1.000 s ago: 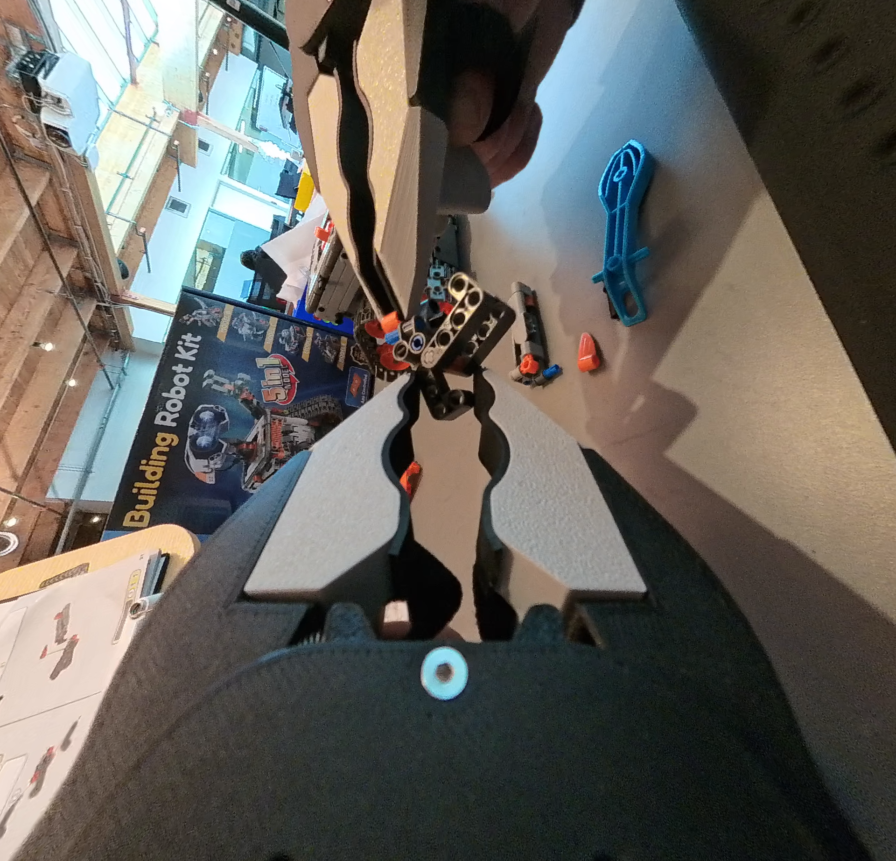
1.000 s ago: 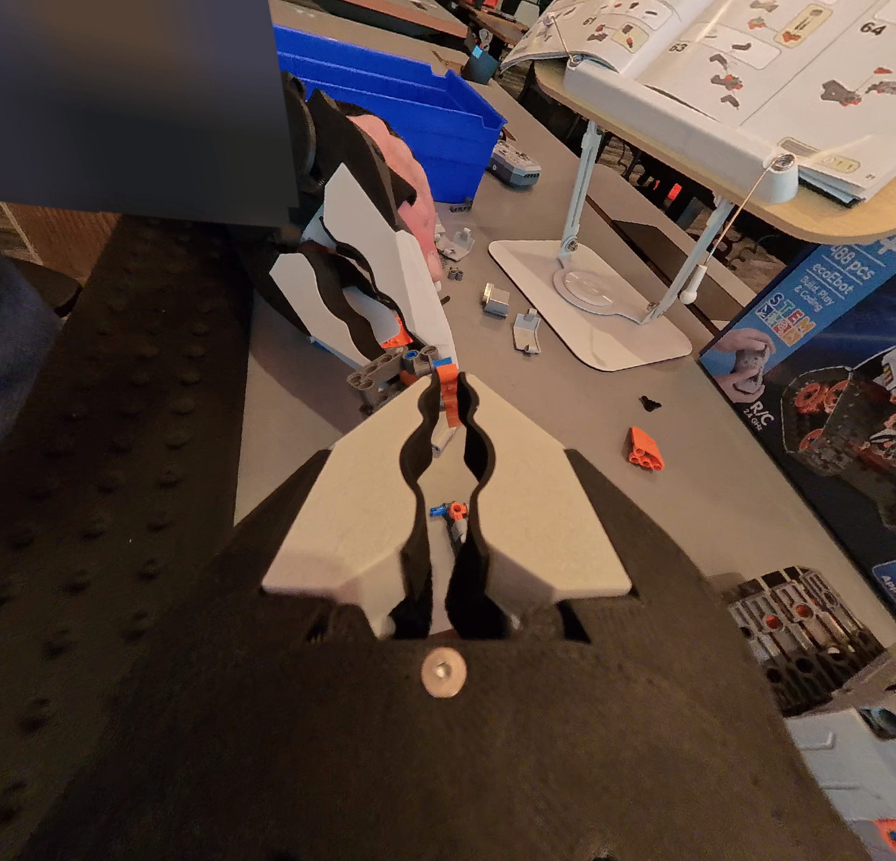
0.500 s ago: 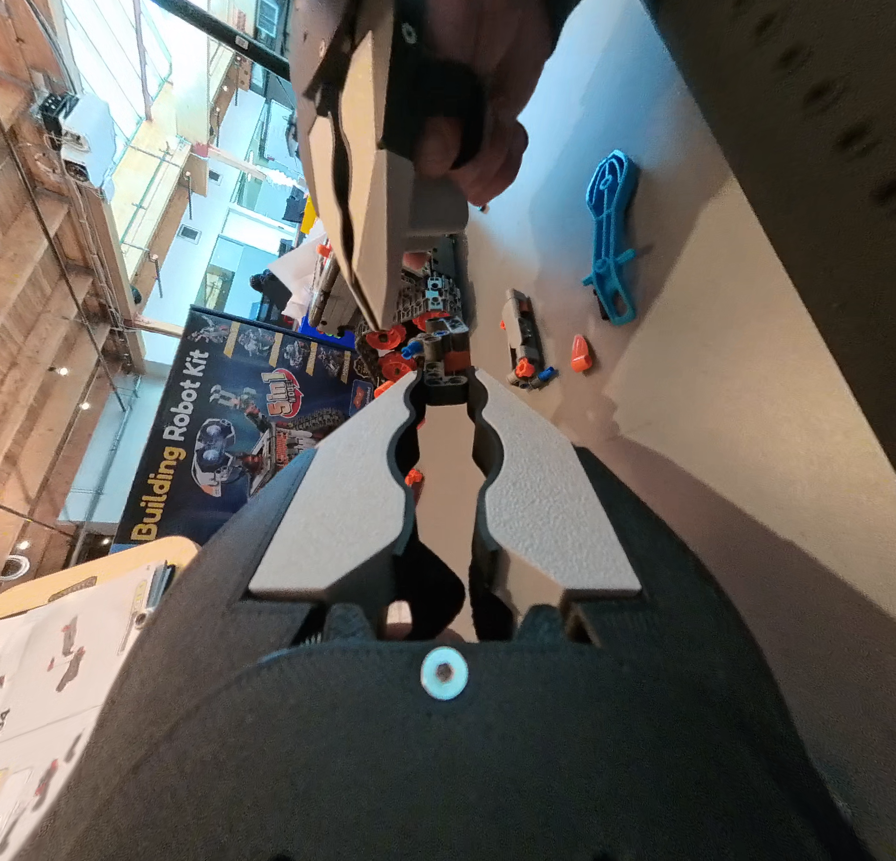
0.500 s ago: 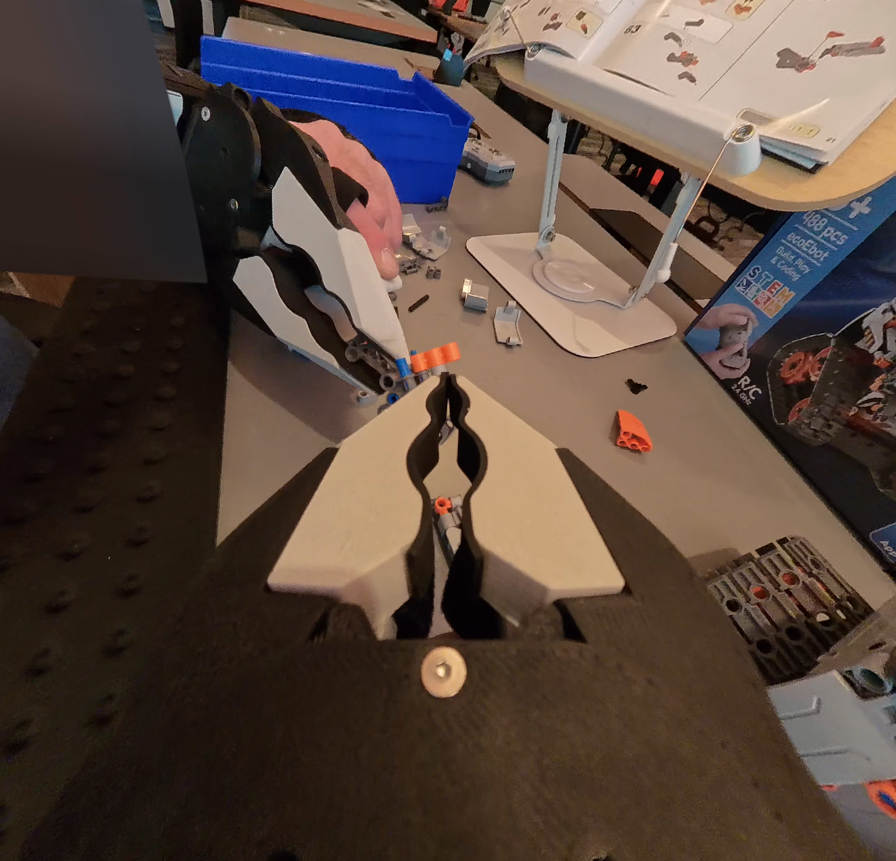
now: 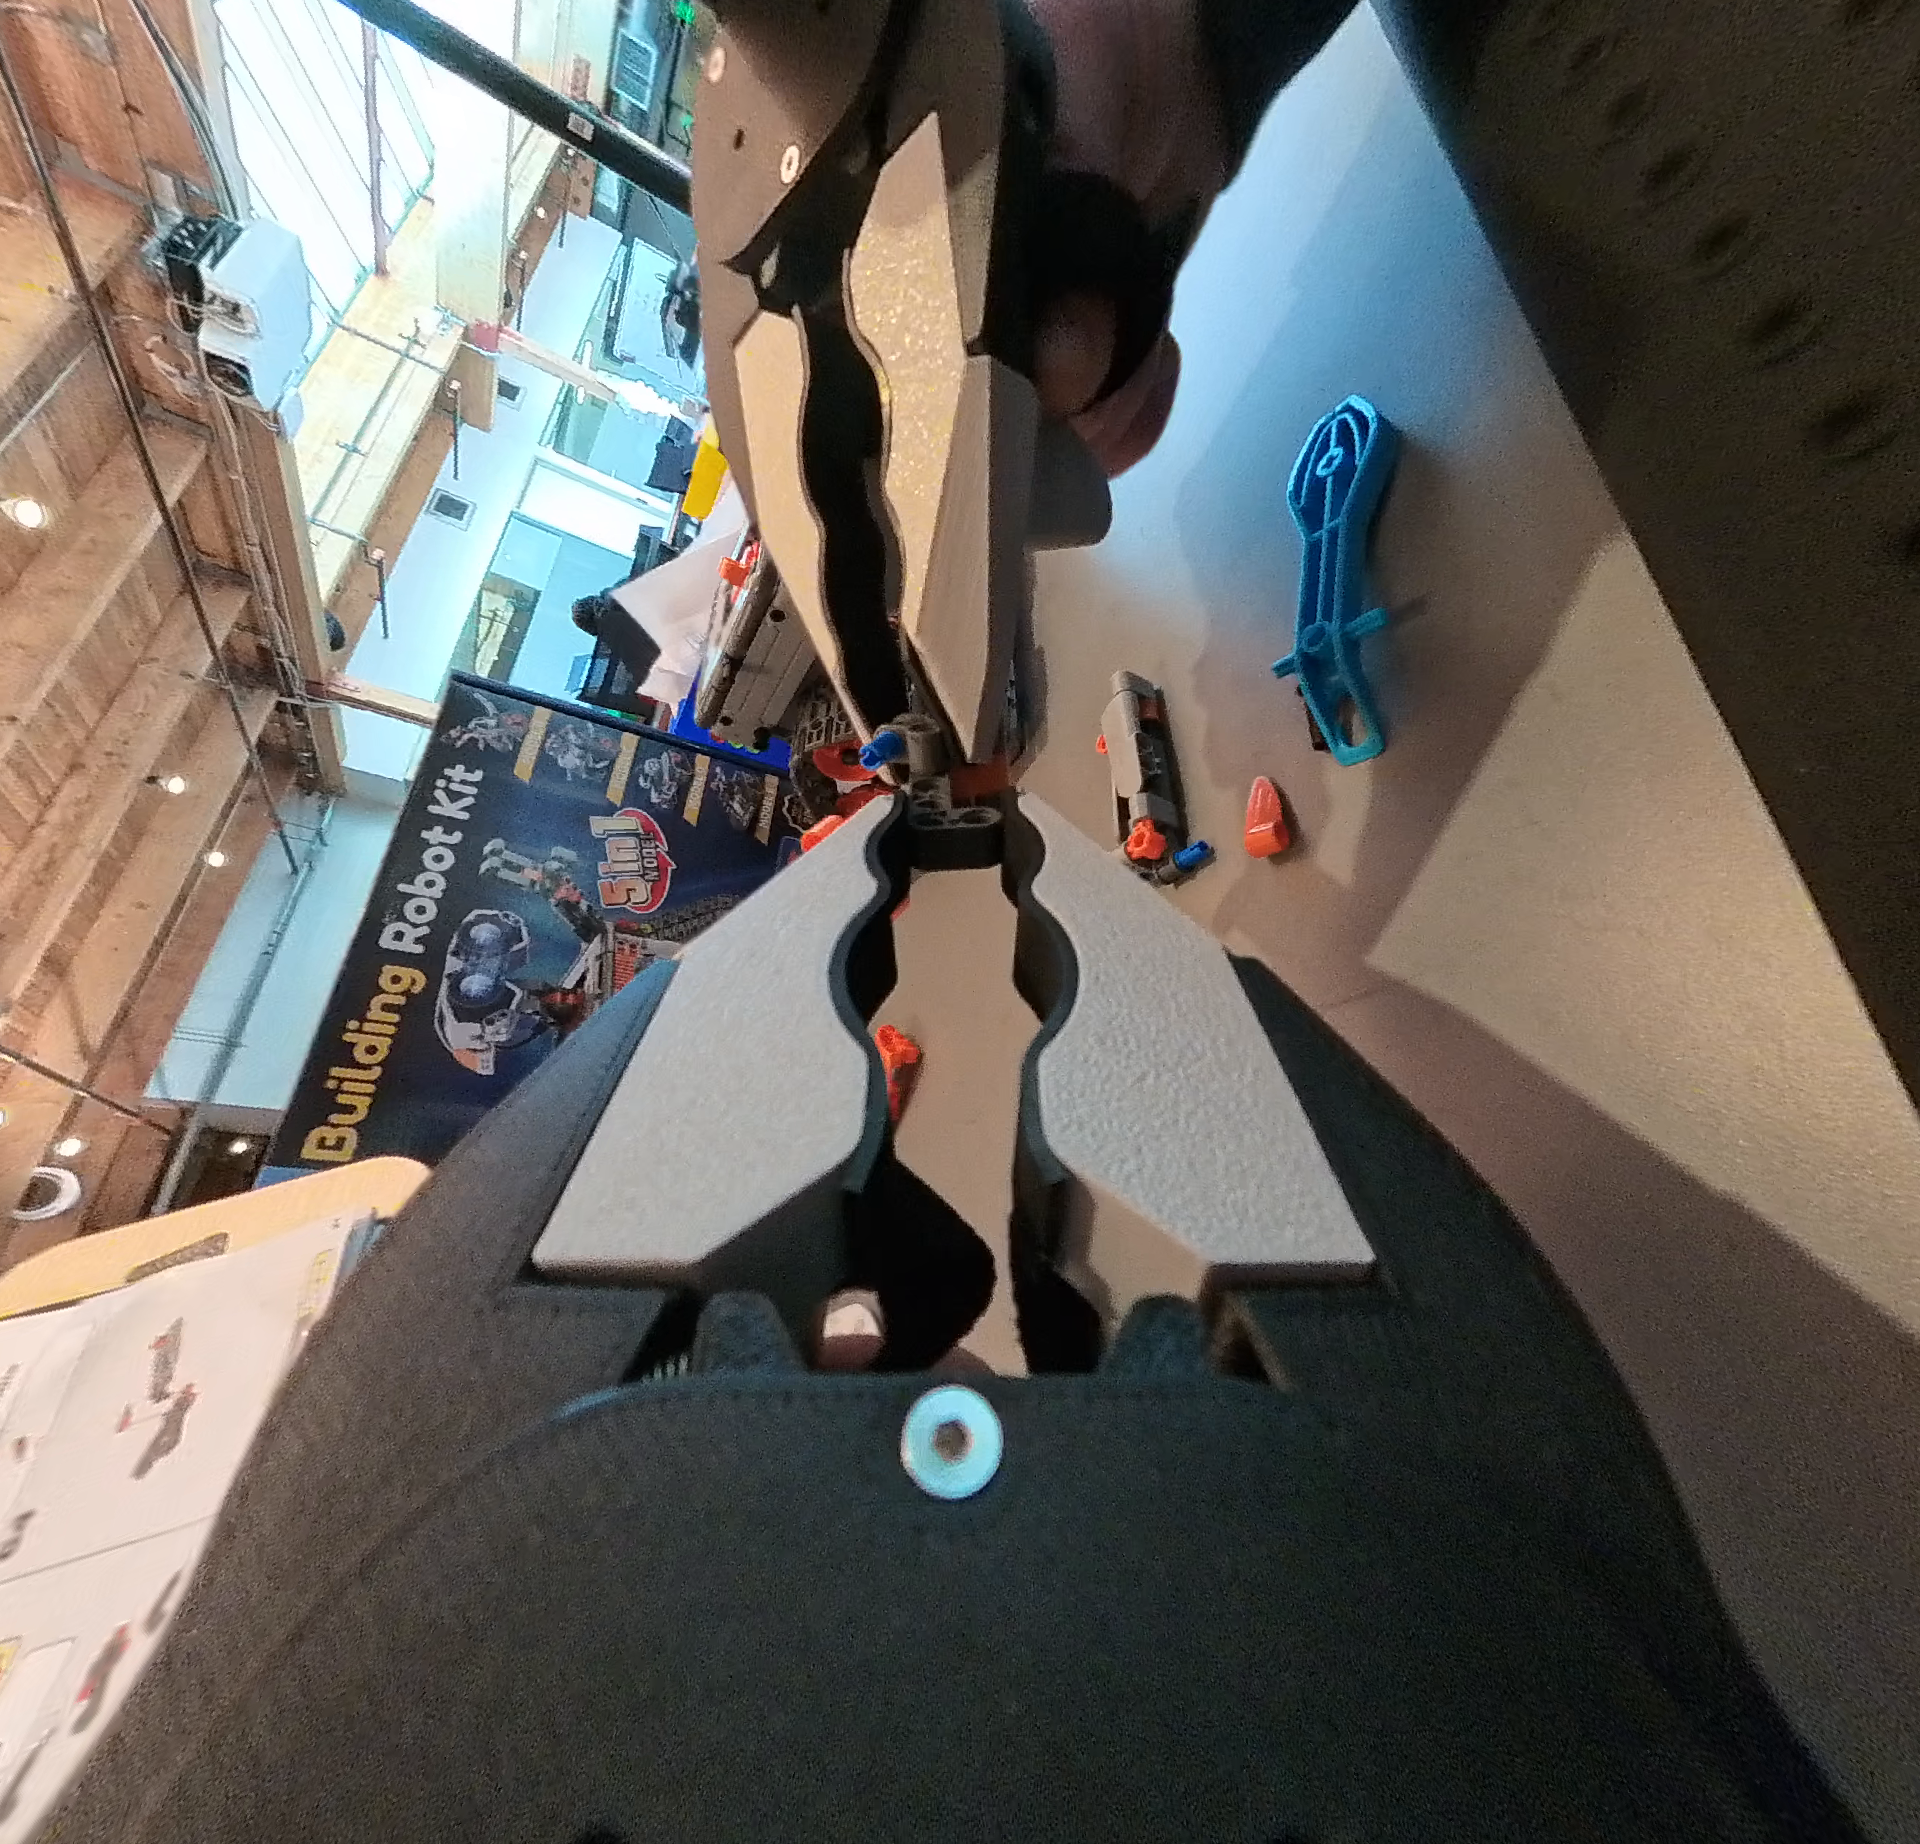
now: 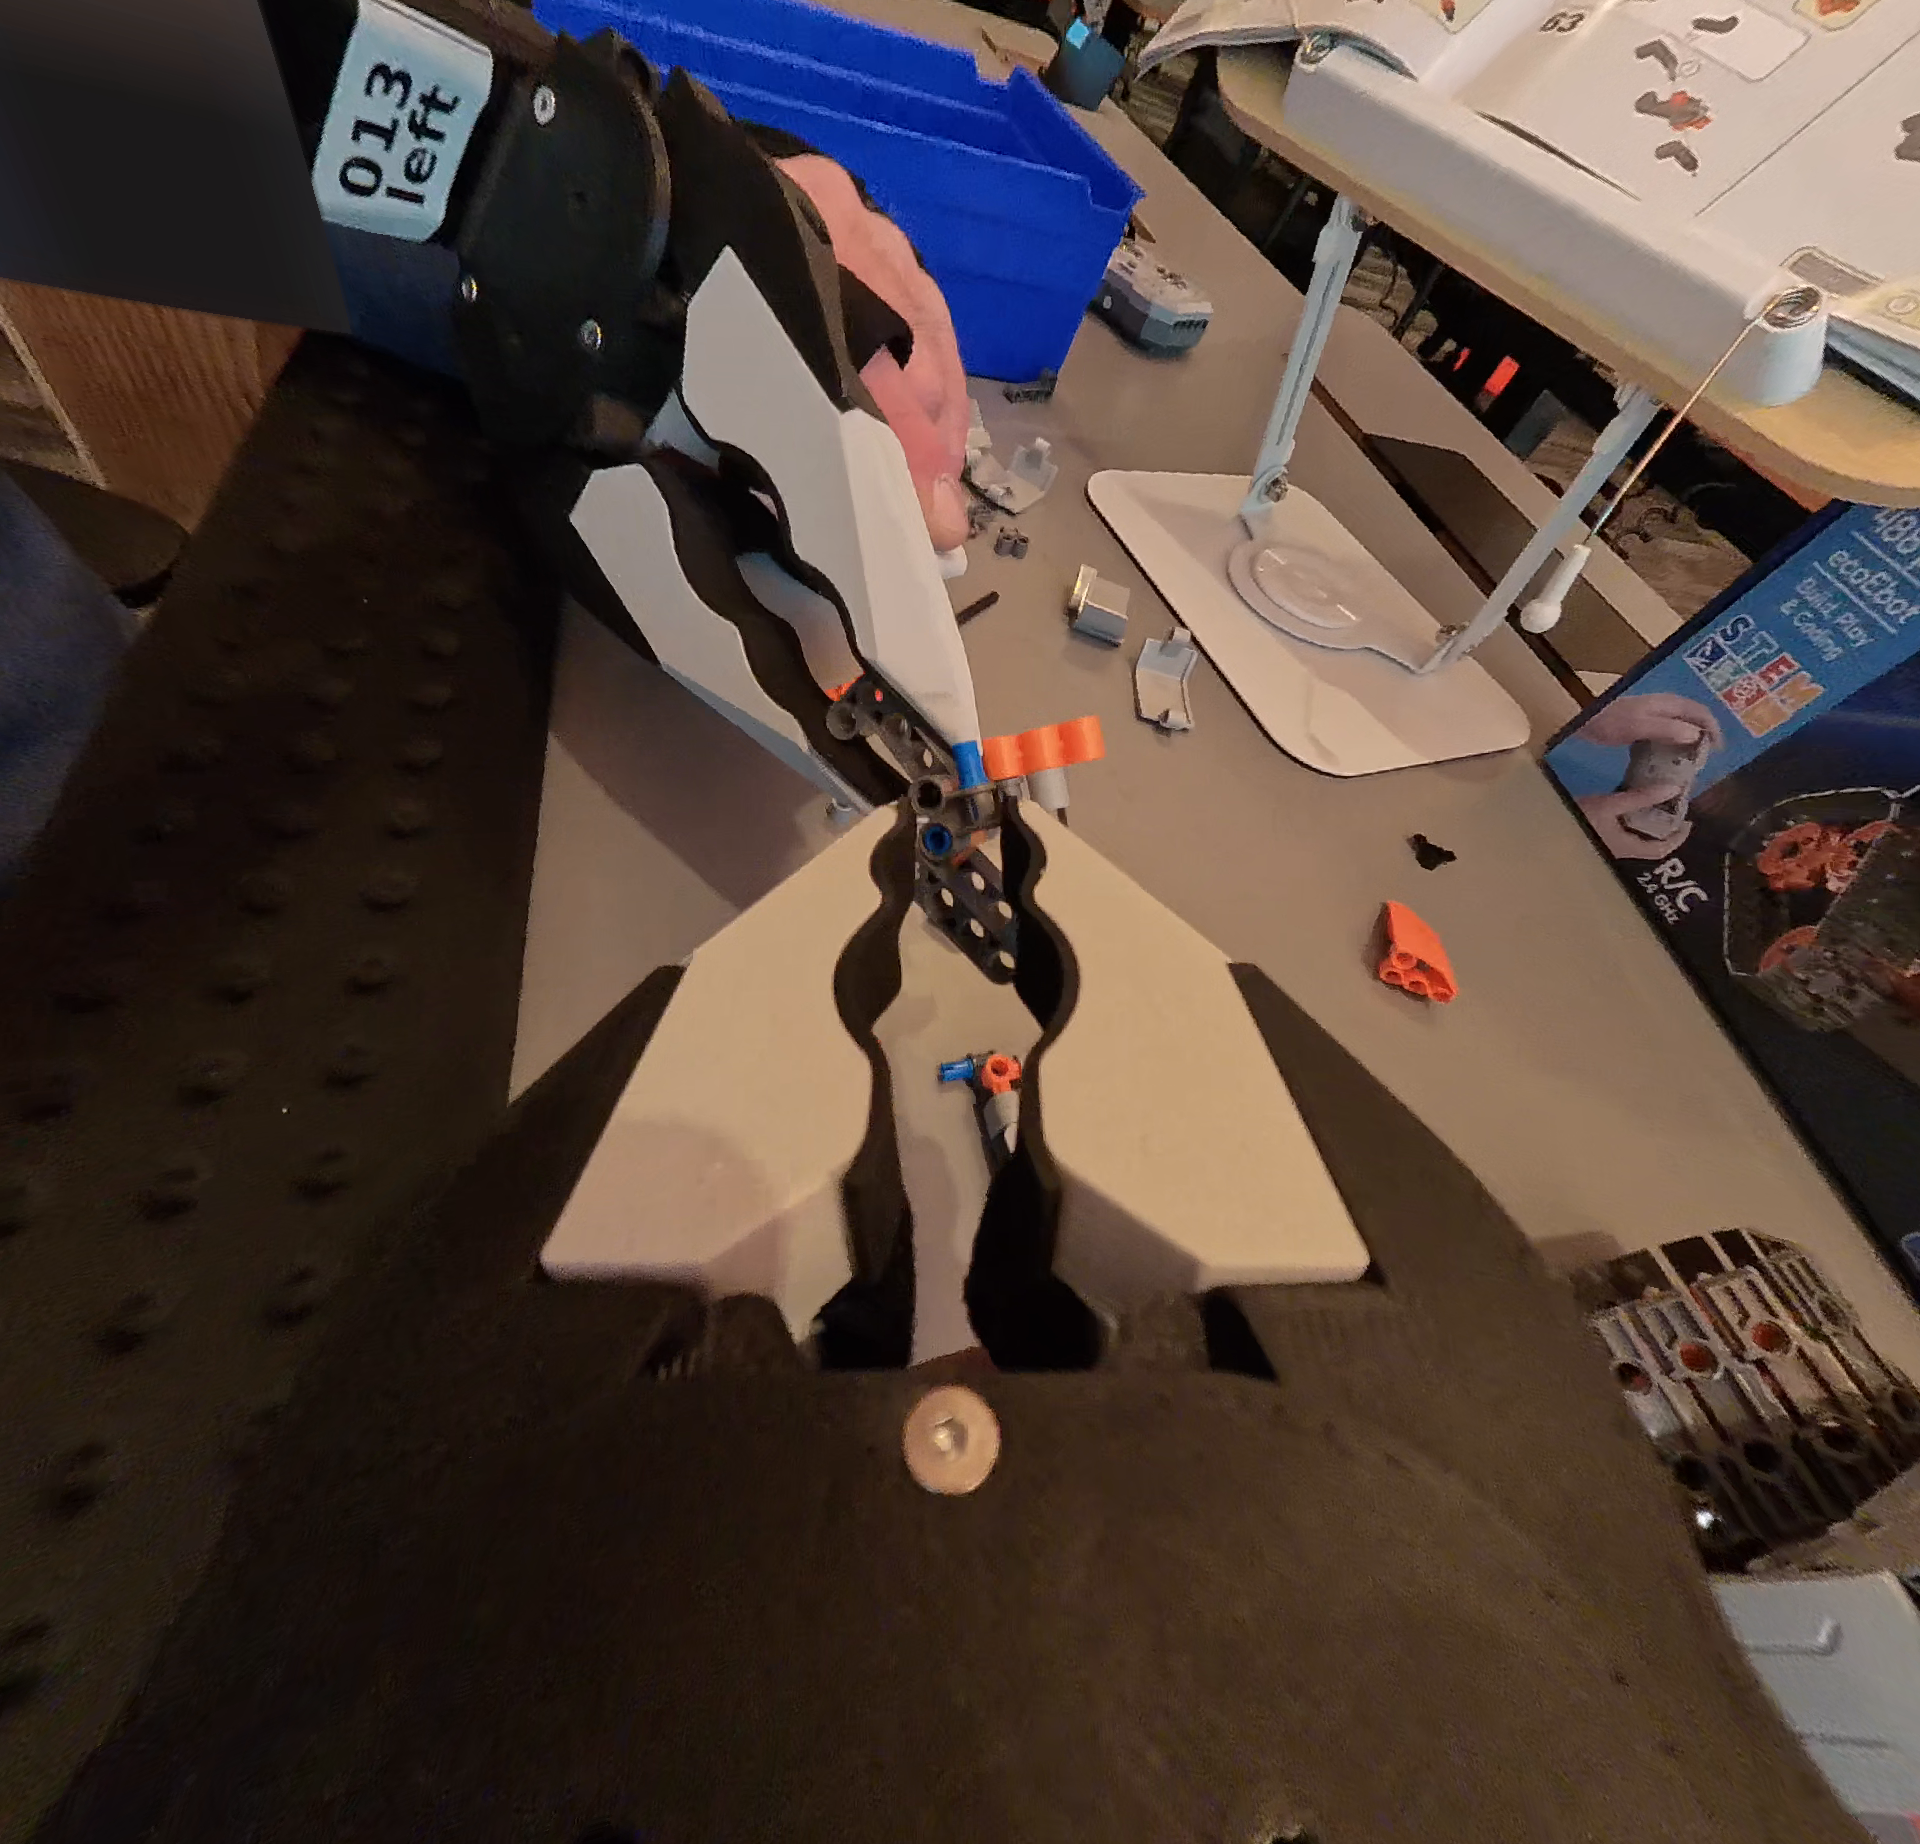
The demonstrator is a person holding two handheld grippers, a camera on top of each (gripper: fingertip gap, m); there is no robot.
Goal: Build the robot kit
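A small assembly of black holed beams (image 6: 966, 901) with blue pins and an orange connector (image 6: 1039, 750) hangs above the grey table (image 6: 1299, 963). My left gripper (image 5: 956, 818) is shut on one black beam end (image 5: 956, 836). It shows at the upper left of the right wrist view (image 6: 914, 745). My right gripper (image 6: 958, 815) meets it tip to tip, with the other black beam pinched between its fingers. In the left wrist view it comes down from above (image 5: 920, 740), held by a hand.
On the table lie a blue tool (image 5: 1335, 589), a grey and black part (image 5: 1143, 776), orange pieces (image 5: 1262, 818) (image 6: 1413, 953) and a small pin piece (image 6: 987, 1077). A blue bin (image 6: 883, 132), a white book stand (image 6: 1351, 631) and a kit box (image 6: 1787, 755) ring the area. The tips of both grippers are at nearly the same place.
The right gripper let go of the orange connector, which stays on the assembly, then took the black beam between its fingers. Both grippers drew closer together.
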